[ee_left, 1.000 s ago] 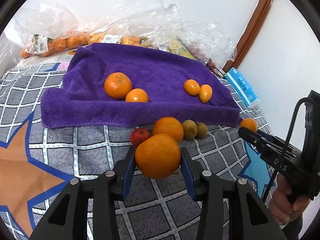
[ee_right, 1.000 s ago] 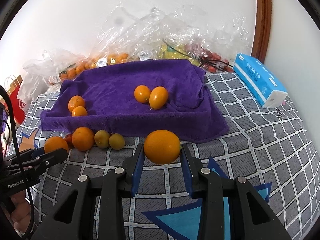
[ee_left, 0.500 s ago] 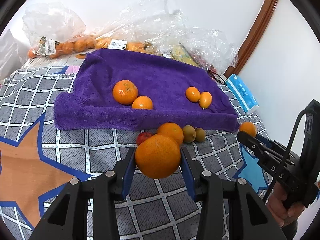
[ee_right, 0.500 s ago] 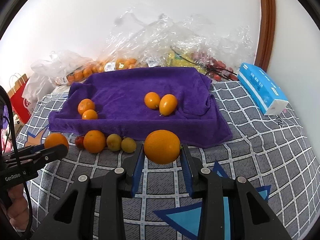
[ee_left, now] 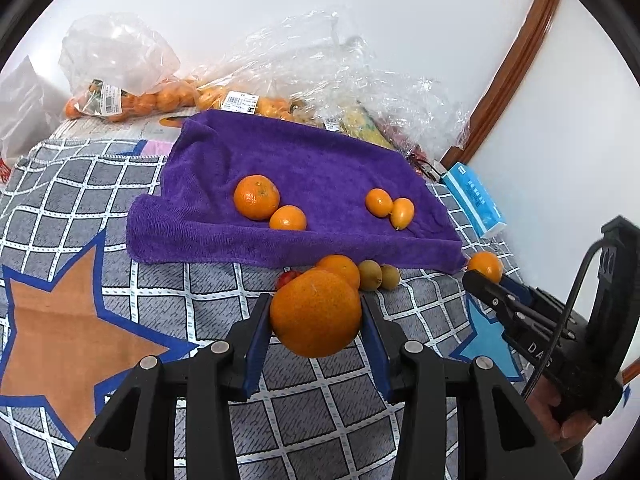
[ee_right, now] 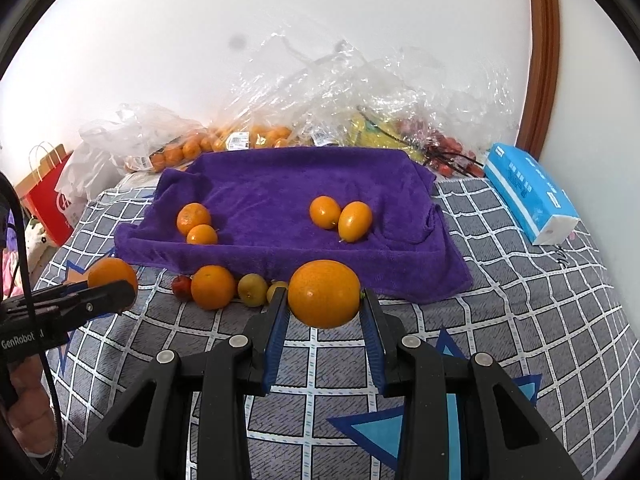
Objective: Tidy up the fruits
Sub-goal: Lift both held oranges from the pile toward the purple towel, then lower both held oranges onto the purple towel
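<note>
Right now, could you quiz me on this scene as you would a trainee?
1. True or false: each gripper holds an orange.
2. How many fruits lie on the purple towel?
3. Where is the blue tissue pack: A) on the towel, B) right of the towel on the bedspread, C) in a plastic bag?

Key
1. True: the left gripper clamps the bigger orange, the right gripper the smoother orange.
2. Four, in two pairs: one pair at left, one pair at right.
3. B.
</note>
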### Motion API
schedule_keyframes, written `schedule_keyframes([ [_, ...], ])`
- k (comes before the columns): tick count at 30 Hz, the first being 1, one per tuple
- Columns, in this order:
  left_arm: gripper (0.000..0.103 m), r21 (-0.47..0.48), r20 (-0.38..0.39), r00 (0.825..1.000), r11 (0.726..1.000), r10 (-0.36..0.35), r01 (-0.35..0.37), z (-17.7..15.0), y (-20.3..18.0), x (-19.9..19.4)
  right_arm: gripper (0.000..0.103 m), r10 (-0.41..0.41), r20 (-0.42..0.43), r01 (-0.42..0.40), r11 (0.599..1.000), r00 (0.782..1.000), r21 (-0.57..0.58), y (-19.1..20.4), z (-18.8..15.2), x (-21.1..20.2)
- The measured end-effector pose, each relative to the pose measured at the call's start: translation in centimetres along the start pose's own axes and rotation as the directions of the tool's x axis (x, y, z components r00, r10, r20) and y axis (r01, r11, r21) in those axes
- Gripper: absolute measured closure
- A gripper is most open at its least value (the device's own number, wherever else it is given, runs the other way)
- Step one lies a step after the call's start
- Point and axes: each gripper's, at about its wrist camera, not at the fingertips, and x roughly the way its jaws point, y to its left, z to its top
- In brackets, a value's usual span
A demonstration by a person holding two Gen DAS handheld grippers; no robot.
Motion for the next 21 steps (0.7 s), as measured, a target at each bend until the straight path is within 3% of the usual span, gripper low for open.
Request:
schedule_keyframes([
  [13,0.062,0.006,-0.01,1.0,1.0,-0.005,0.005,1.2,-0.7,0.0,0.067,-0.01,0.016,0.01,0.999,1.0,-0.048,-1.4,1.2,-0.4],
  [21,0.062,0.023,0.009,1.0,1.0,-0.002,0.002,3.7,-1.5,0.7,0.067,0.016,0.038,-0.014,0.998,0.999,-0.063,-1.2,3.3,0.4],
])
